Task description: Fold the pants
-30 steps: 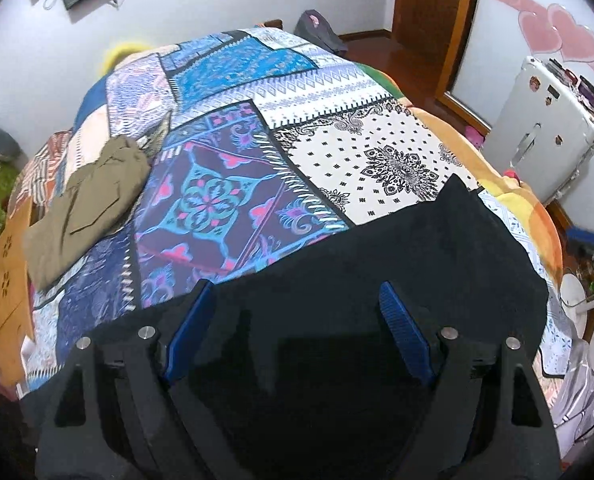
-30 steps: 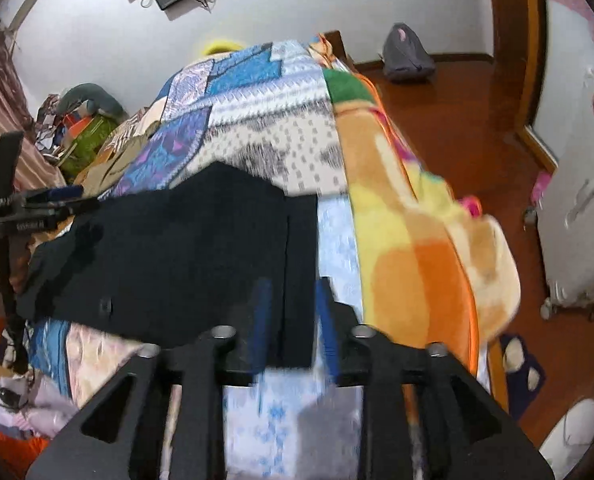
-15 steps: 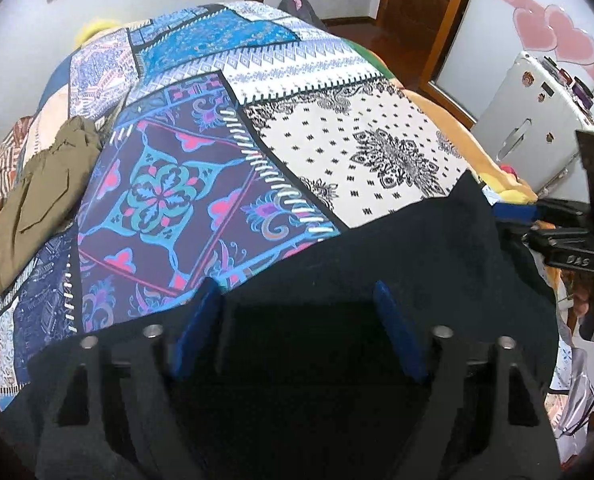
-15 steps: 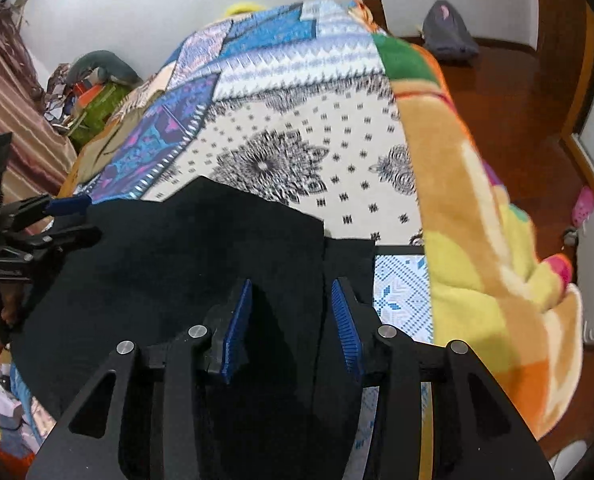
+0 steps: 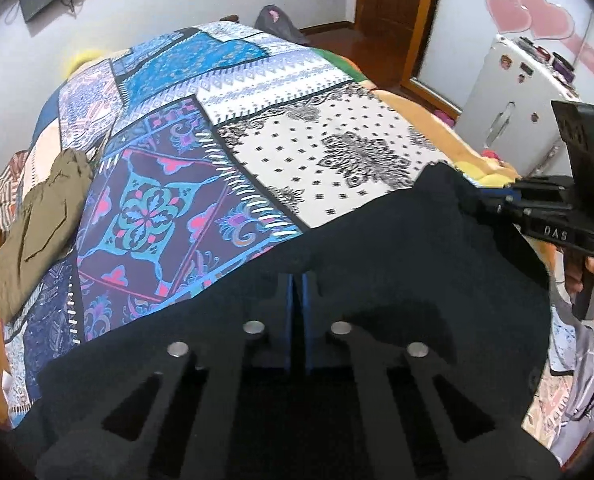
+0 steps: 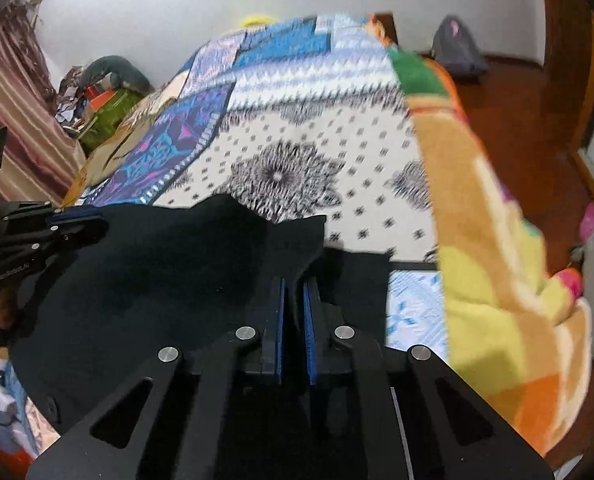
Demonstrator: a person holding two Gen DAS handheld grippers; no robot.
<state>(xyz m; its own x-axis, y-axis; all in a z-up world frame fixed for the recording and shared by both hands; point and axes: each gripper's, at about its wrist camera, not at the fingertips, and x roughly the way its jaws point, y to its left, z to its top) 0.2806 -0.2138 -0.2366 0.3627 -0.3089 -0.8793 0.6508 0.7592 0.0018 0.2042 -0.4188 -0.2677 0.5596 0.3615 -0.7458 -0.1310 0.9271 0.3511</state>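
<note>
the bed [image 5: 337, 152] fills both views under a patchwork cover, and the black pants [image 5: 377, 264] lie across its near end, their far edge running over the white dotted patch. olive clothes [image 5: 37, 220] sit well apart on the cover's left side. both claws have just been closing: the left gripper [image 5: 296, 284] has its blue pads together over the near edge of the pants, and the right gripper [image 6: 293, 292] is clenched on a fold of the same cloth by its right corner, a ridge of fabric pinched between the pads. the risk, as i judge it, is a shallow bite: if either claw holds only one layer, a lift would drag that layer alone and leave the fold crooked, or the cloth could slip free. black on black hides how much fabric the left pads really caught. the waistband and legs cannot be told apart, the near hem is cut off by the gripper bodies, and the right view is blurred.
</note>
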